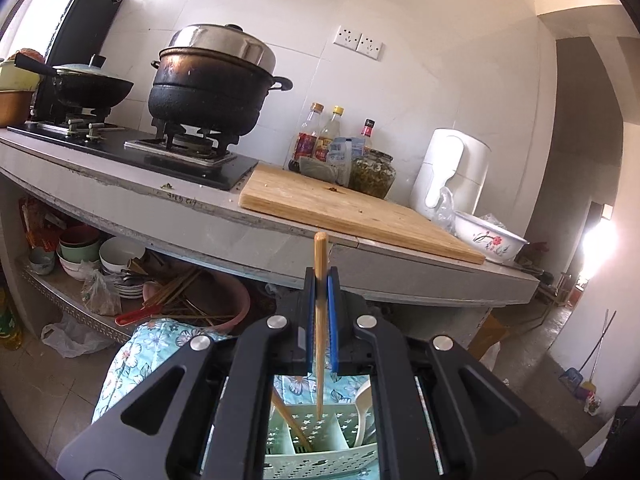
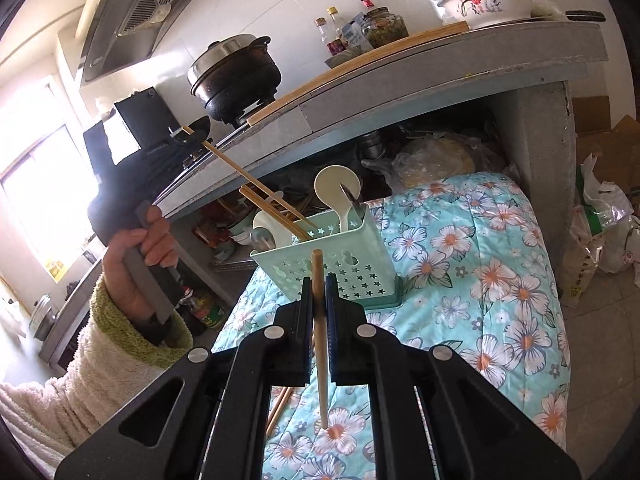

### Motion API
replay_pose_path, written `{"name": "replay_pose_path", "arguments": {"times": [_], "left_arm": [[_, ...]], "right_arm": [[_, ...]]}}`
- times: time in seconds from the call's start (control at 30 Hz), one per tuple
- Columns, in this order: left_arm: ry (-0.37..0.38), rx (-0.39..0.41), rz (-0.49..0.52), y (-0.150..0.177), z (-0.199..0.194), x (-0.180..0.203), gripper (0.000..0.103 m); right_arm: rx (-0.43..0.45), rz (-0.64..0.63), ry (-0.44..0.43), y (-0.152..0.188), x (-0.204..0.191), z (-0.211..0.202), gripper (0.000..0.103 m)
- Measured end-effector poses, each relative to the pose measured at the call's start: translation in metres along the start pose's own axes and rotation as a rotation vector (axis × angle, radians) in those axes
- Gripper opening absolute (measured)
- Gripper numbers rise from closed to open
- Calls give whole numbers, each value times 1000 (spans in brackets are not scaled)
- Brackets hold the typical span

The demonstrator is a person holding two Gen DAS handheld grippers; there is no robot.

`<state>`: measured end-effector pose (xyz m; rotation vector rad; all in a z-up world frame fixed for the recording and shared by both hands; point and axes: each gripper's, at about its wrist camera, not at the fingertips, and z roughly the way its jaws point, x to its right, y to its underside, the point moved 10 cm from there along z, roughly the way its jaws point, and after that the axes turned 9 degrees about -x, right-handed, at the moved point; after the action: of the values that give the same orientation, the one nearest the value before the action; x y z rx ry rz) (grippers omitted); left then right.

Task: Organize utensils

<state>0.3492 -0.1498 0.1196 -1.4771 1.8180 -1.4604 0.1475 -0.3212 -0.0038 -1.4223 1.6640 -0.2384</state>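
Item: 2 bamboo chopsticks, 1 clenched in left gripper [image 1: 321, 280], 1 in right gripper [image 2: 319, 288] near green caddy [image 2: 336, 264]; light, stiff, smooth, prob. slippery — grip mid-shaft.

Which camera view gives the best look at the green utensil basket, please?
The right wrist view. There the green basket stands whole on the flowered cloth, its star-punched wall, spoons and chopsticks all visible. The left wrist view catches only part of the basket, seen from above through the claw's frame.
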Motion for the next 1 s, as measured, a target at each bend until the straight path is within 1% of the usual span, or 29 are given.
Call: {"name": "replay_pose_path", "arguments": {"times": [0.2,0.33,0.43,0.53,0.57,0.6,0.67,0.7,0.8,1.0], "left_arm": [[-22,-46,-15,25,38,-7,5],[-20,-84,-21,42,53,-12,5],[10,-117,-29,53,58,-13,5],[39,-133,-18,61,55,-11,6],[44,-136,-12,63,52,-10,10],[49,-136,-6,64,49,-9,17],[60,-133,3,64,42,-6,27],[65,-128,9,64,37,-5,30],[69,-118,29,64,25,-2,36],[78,-119,56,72,-3,-1,38]], "right_arm": [[-9,12,8,2,5,1,6],[-14,18,10,3,8,2,6],[-17,23,10,3,10,4,6],[-20,24,8,3,10,5,6],[-22,24,7,3,10,6,6],[-23,24,6,3,9,7,6],[-25,24,2,4,8,8,6],[-25,23,1,4,7,9,6],[-28,22,-3,5,6,11,6],[-27,15,-6,6,2,11,6]]}}
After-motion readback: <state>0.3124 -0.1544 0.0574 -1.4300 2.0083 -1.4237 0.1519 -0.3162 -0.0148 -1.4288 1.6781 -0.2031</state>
